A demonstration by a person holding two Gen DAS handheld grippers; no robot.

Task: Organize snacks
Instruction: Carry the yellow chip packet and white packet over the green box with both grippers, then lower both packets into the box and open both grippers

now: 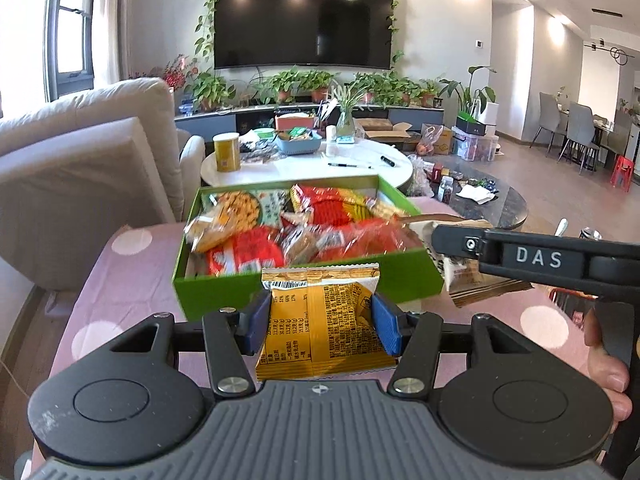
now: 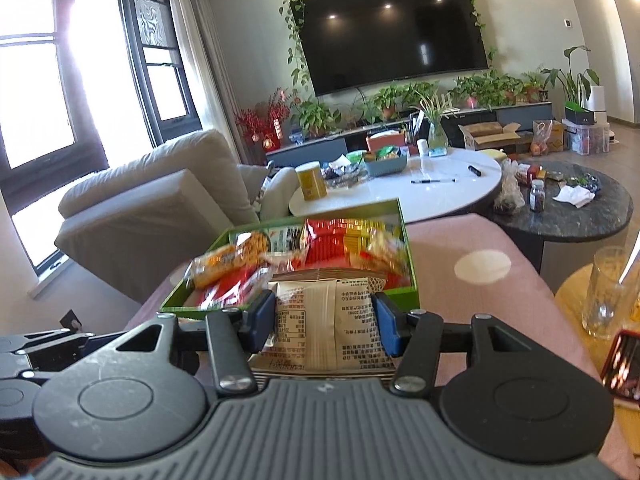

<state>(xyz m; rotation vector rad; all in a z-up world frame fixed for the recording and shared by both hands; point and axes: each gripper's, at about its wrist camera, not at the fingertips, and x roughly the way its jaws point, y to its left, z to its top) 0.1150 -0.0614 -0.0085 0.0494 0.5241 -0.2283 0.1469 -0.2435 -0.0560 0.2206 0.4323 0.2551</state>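
Observation:
A green box (image 1: 200,300) full of red, orange and yellow snack packets stands on a pink dotted cloth; it also shows in the right wrist view (image 2: 408,236). My left gripper (image 1: 322,322) is shut on a yellow snack packet (image 1: 328,332), held just before the box's near wall. My right gripper (image 2: 324,320) is shut on a beige snack packet (image 2: 324,320), near the box's near edge. In the left wrist view the right gripper (image 1: 444,256) reaches in from the right with the beige packet (image 1: 468,280) beside the box's right corner.
A white round table (image 1: 304,166) with a yellow can (image 1: 227,152) and a blue basket (image 1: 300,142) stands behind the box. A dark round table (image 2: 580,216) lies to the right, a beige sofa (image 1: 80,168) to the left. A glass (image 2: 608,292) stands at far right.

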